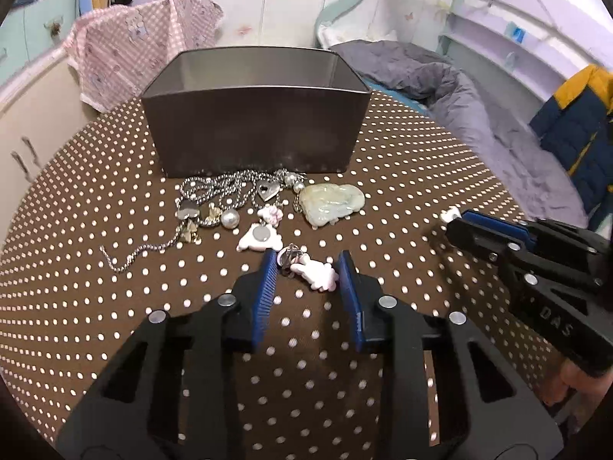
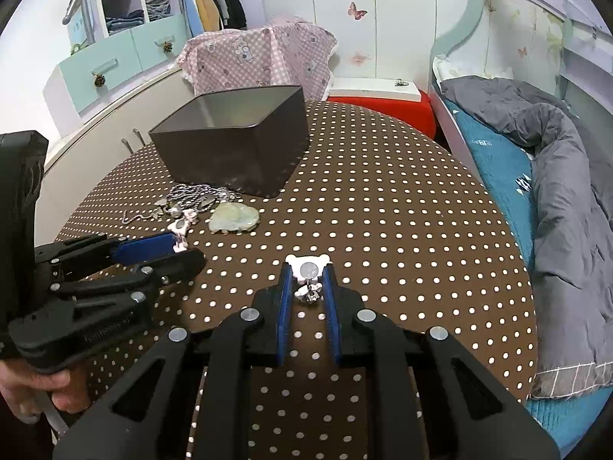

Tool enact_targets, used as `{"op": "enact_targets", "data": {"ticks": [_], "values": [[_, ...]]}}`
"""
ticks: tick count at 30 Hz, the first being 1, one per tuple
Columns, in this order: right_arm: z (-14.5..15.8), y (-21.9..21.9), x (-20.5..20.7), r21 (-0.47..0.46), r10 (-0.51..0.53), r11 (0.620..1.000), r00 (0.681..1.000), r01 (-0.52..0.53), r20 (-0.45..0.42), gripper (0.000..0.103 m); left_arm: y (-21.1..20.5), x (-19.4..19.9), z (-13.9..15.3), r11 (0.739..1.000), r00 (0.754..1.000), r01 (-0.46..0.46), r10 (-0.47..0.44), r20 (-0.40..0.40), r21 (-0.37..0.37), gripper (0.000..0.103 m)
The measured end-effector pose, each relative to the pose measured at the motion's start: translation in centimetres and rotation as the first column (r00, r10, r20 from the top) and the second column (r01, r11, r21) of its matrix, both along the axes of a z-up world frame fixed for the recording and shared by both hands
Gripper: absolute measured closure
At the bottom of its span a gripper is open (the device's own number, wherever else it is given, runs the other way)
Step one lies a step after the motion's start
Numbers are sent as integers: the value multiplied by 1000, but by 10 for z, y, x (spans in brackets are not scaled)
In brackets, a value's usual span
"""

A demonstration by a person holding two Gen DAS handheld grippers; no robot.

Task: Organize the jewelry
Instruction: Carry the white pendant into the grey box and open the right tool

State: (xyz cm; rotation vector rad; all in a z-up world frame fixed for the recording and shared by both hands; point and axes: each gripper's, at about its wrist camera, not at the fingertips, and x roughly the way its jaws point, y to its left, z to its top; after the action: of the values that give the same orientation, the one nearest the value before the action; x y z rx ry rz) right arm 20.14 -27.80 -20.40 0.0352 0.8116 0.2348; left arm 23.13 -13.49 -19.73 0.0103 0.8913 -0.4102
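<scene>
We note the chain tangle (image 1: 214, 199) against the tin box's (image 1: 253, 130) front wall, mid-table. Left gripper (image 1: 306, 272), jaws wide, brackets a white charm (image 1: 314, 274), presumably for pickup. Right gripper (image 2: 306, 283) pinches a bear charm (image 2: 308, 268), clear of the pile.

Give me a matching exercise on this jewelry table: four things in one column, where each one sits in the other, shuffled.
Things:
1. jade pendant
2. bear charm
3. grey box
4. pink charm

Places:
A. between the left gripper's open fingers
B. behind the jewelry pile, open top
C. clamped in the right gripper
D. on the cloth, right end of the pile

Pairs: 1-D, 2-C, 3-B, 4-A
</scene>
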Motion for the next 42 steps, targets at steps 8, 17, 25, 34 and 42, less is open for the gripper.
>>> {"op": "enact_targets", "data": {"ticks": [8,17,25,34,42], "values": [[5,8,1,6,26,1000,1000,-26,7,89,16,-20,2,998,999,47,-46,28,-41,71],[49,21,9,15,59,998,995,-61,83,89,42,-33,54,995,986,57,-42,162,-86,71],[113,35,46,31,106,993,978,-114,182,89,57,10,118,996,960,38,-13,280,-84,71],[127,37,95,87,110,988,983,-124,147,89,57,65,135,994,970,50,-25,243,-97,70],[114,25,123,181,33,982,996,-47,81,60,54,81,133,998,964,-5,20,264,-60,13]]}}
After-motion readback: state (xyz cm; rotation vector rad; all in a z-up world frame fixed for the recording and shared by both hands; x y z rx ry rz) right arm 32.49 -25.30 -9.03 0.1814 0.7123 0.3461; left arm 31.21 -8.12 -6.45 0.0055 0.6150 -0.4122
